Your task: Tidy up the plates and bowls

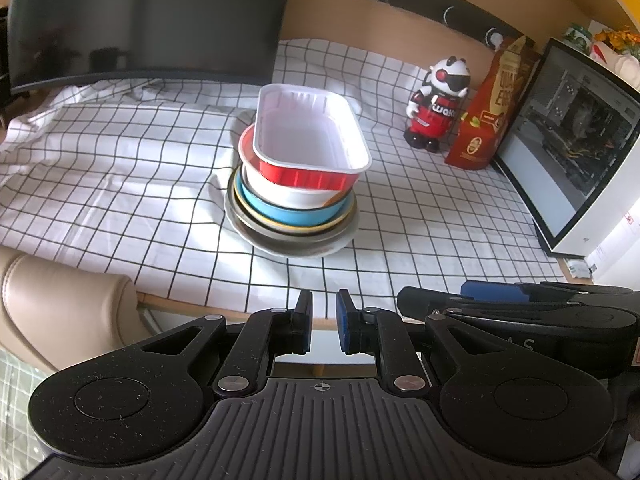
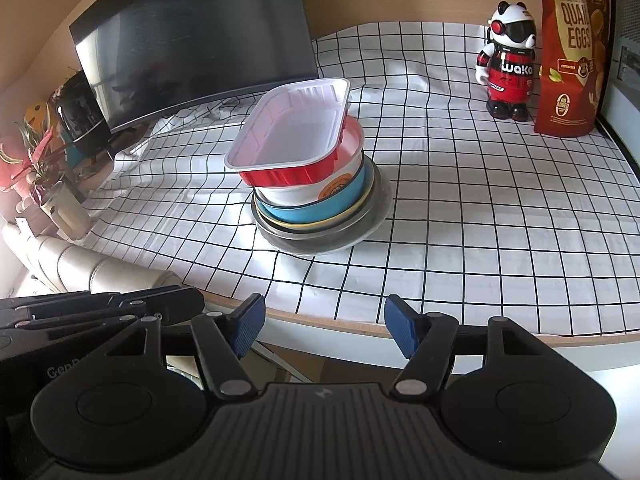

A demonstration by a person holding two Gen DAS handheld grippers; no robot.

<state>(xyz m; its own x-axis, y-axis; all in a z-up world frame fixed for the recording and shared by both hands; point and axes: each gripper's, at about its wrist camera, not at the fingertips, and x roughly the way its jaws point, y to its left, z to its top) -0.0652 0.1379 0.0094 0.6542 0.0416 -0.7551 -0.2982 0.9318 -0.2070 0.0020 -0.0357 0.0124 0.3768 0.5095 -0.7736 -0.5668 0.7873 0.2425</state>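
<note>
Panda figure (image 2: 507, 65) beside egg pouch (image 2: 572, 52).

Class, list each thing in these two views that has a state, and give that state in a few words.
Red tray: empty, top of stack
White bowl: nested under tray
Blue bowl: nested lower
Grey plate: stack's base
Monitor: dark
Left gripper: shut, empty
Right gripper: open, empty

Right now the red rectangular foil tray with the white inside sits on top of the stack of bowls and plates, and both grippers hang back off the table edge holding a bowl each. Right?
Not quite: both wrist views show the left gripper and right gripper empty. The red rectangular foil tray does top the stack of bowls and plates, and both grippers hang back off the table edge.
</note>
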